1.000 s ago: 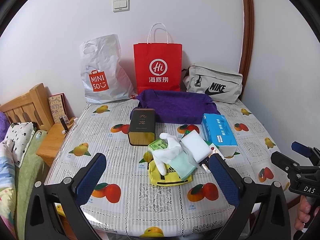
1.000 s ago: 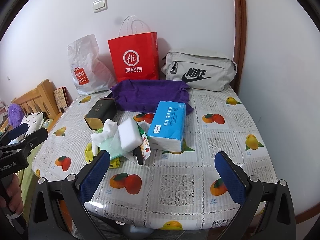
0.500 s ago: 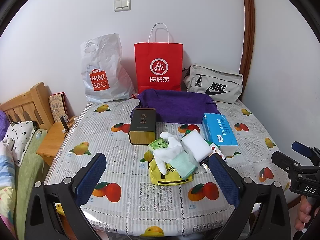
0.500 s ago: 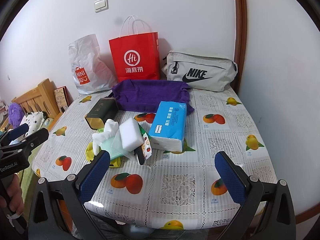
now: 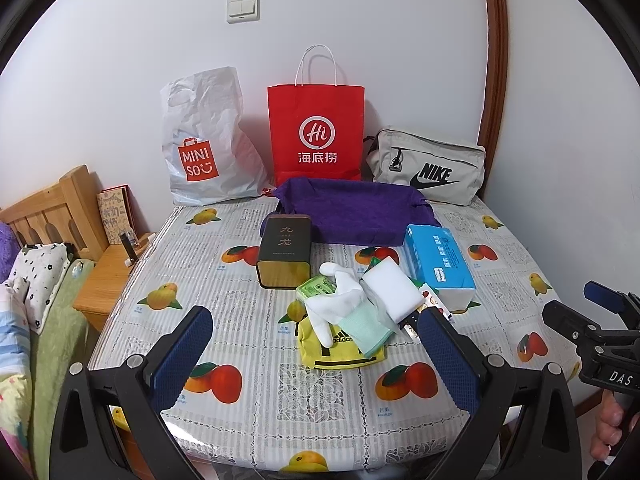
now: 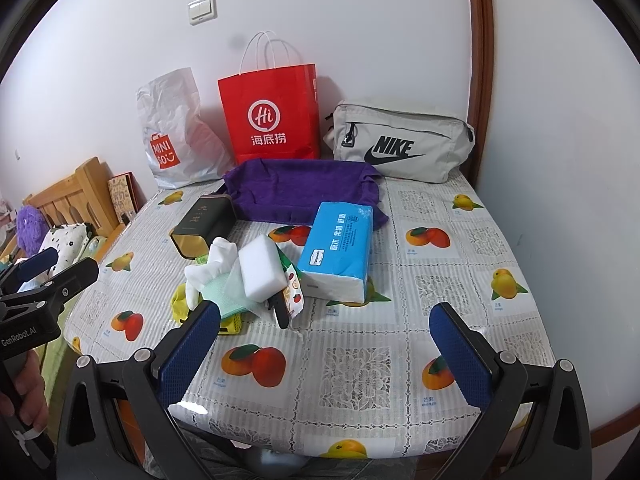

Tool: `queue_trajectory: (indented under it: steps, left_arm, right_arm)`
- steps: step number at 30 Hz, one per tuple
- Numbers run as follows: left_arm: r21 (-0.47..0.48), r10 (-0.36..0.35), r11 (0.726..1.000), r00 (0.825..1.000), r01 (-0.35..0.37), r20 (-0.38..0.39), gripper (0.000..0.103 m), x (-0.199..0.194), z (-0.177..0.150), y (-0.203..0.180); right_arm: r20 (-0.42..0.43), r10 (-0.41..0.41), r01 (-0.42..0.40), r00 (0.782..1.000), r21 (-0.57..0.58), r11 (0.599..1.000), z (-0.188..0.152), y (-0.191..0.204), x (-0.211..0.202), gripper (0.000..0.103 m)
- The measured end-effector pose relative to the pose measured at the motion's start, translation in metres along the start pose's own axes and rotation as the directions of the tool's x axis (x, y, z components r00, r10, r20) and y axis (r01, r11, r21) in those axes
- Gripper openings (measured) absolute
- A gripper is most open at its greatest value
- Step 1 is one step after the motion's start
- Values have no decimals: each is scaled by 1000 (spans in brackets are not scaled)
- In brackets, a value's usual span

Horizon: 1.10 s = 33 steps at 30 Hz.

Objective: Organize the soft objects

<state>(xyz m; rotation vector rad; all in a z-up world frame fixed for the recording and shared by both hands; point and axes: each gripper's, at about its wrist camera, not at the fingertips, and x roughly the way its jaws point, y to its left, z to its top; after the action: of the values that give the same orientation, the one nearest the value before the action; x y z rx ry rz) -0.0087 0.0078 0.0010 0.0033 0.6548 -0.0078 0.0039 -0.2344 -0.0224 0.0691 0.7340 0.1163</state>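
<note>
The white plastic bag (image 5: 204,140) carried an orange "MINISO" logo. The red paper bag (image 5: 316,128) showed "Hi" in a white ring above "海底捞". The grey pouch (image 5: 428,170) bore "NIKE" with the swoosh. The dark tin (image 5: 285,250) read "九龙". The yellow bag (image 5: 340,350) showed "adidas". The right gripper's (image 5: 600,320) body read "DAS"; the left gripper's (image 6: 48,280) read "GenRobot.AI". The tablecloth (image 6: 360,368) squares were captioned "mango". The blue tissue pack's (image 6: 340,244) print was too small to read.

White sponge (image 5: 394,290), white glove (image 5: 334,300), green cloth (image 5: 366,326) heaped on yellow pouch (image 5: 336,350), tissue pack (image 5: 438,264) at their 2 o'clock
</note>
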Motion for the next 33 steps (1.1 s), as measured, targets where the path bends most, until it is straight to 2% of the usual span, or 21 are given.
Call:
queue_trajectory:
  steps: [23, 28, 33]
  left_arm:
    - [0, -1, 1000, 1000, 1, -2, 103, 1, -4, -1]
    - [-7, -22, 1000, 1000, 22, -15, 103, 7, -6, 4]
    - [-14, -63, 998, 996, 62, -59, 103, 24, -8, 7]
  right_arm:
    - [4, 2, -2, 1000, -1, 1000, -2, 0, -1, 103]
    - [13, 27, -27, 1000, -9, 1000, -3, 0, -1, 103]
    - [12, 16, -16, 1000, -11, 1000, -2, 1, 4, 103]
